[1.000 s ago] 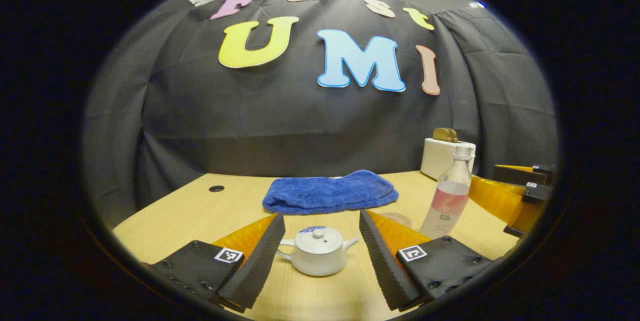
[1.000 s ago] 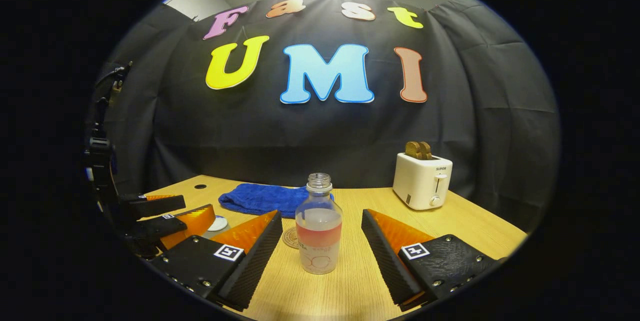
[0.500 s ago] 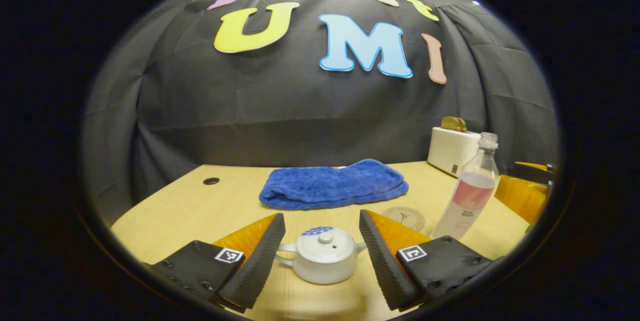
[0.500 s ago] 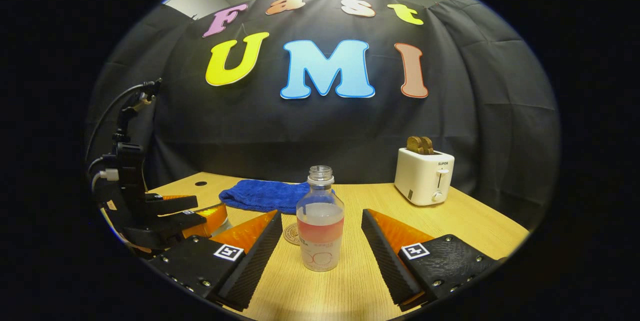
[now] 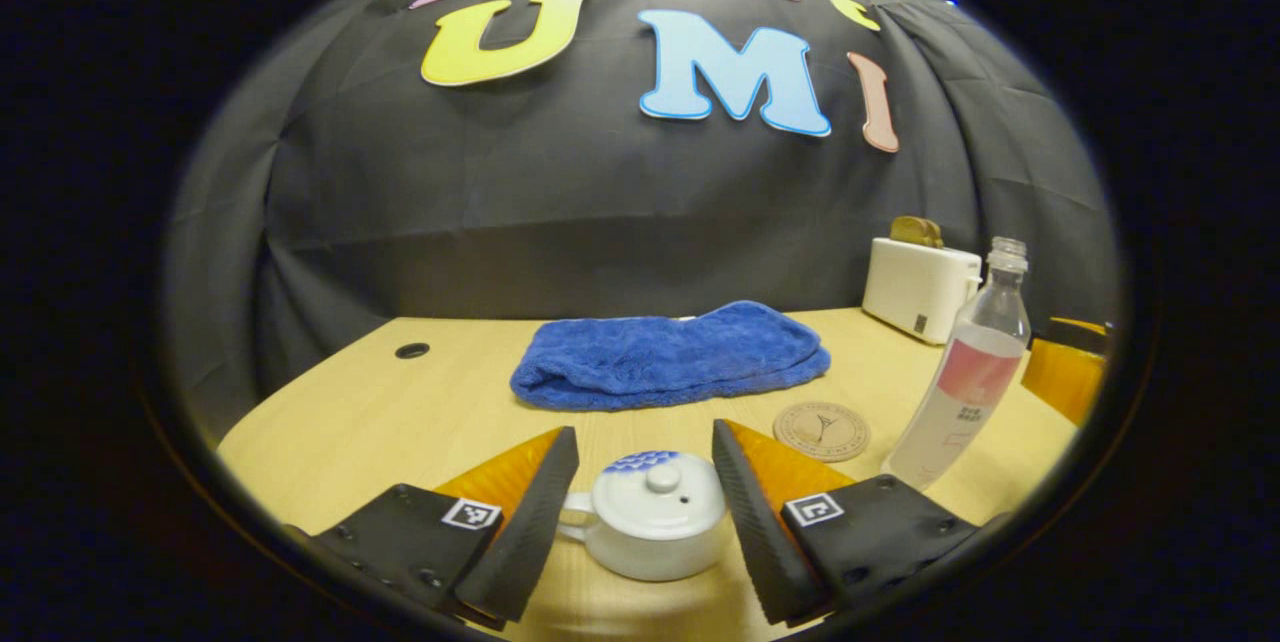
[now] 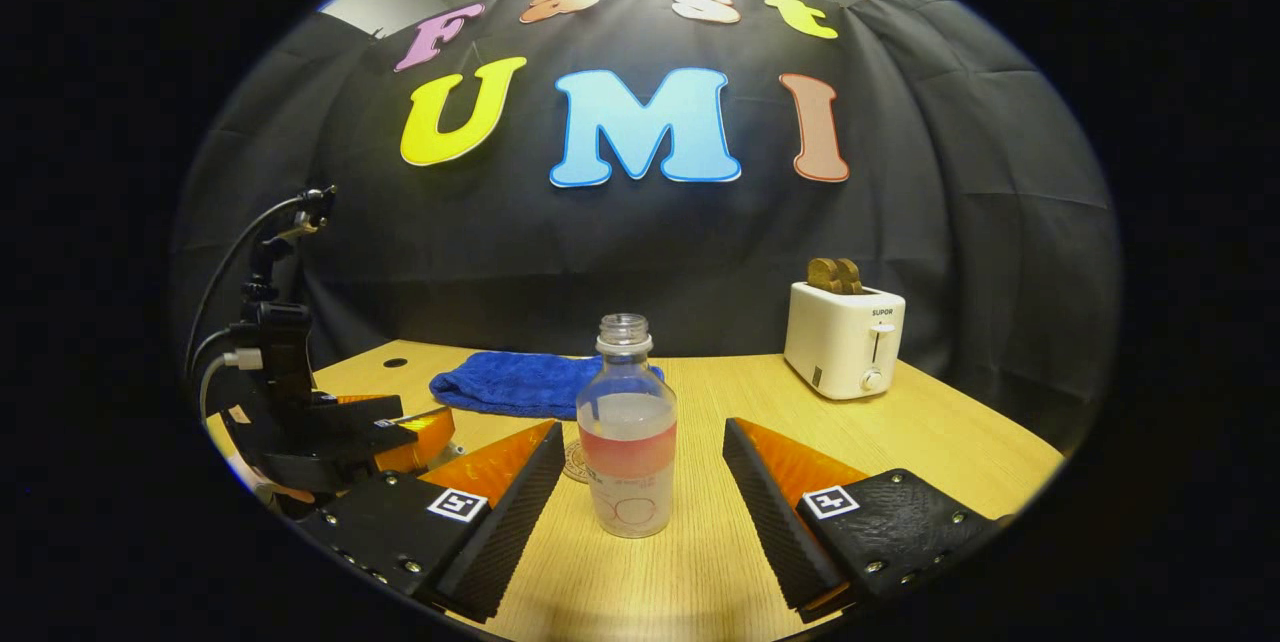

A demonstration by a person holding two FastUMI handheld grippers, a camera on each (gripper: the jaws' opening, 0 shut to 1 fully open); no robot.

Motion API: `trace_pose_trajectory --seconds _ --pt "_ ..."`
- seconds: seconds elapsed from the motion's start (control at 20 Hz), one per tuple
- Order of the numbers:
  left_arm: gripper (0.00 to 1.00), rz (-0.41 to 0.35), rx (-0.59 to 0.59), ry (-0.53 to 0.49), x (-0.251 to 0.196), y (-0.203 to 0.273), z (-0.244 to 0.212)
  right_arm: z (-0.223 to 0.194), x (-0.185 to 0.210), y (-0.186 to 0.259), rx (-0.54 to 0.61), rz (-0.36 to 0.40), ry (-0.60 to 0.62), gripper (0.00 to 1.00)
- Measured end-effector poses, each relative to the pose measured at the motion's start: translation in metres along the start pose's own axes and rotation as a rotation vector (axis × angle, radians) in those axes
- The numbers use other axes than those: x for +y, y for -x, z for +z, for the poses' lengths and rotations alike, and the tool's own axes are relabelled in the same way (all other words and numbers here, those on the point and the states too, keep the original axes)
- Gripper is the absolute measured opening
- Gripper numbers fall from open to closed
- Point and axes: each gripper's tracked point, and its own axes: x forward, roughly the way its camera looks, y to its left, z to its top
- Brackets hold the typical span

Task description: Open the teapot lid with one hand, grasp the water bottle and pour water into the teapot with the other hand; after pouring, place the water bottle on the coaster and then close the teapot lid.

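The teapot (image 5: 655, 526), squat glossy white ceramic with its knobbed lid on, sits on the wooden table (image 5: 400, 412) between the spread left gripper (image 5: 640, 512) fingers, while the right gripper (image 6: 640, 512) brackets the clear capless water bottle (image 6: 627, 432), fingers apart.

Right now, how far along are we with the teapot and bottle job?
Nothing is finished yet. The lid sits on the teapot, and the left gripper is open around it, not touching. The water bottle stands uncapped on the table between the open right gripper fingers, ungrasped. The coaster lies bare. Lifting the lid, pouring, placing and closing all remain.
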Motion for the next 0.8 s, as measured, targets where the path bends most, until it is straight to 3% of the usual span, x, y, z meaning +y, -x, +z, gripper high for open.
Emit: trace_pose_trajectory --seconds 0.1,0.2,0.25,0.4,0.7,0.8 --pt "0.76 0.003 0.0 -0.019 -0.001 -0.002 0.001 -0.003 -0.002 -0.001 0.007 -0.004 -0.008 0.99" --pt "0.76 0.011 -0.005 -0.035 -0.001 -0.003 0.003 -0.004 -0.006 -0.001 0.011 -0.012 -0.011 0.99" --pt "0.71 0.016 -0.017 -0.036 0.002 -0.002 0.006 -0.006 -0.006 -0.001 0.013 -0.013 -0.014 0.99" --pt "0.44 0.018 -0.014 -0.034 0.002 -0.003 0.006 -0.008 -0.007 -0.002 0.02 -0.014 -0.022 0.99" --pt "0.42 0.016 -0.004 -0.052 0.001 -0.006 0.005 -0.011 -0.013 -0.002 0.026 -0.023 -0.04 0.99" --pt "0.27 0.017 -0.011 -0.042 -0.001 -0.004 0.008 -0.012 -0.015 -0.002 0.028 -0.027 -0.046 0.99"
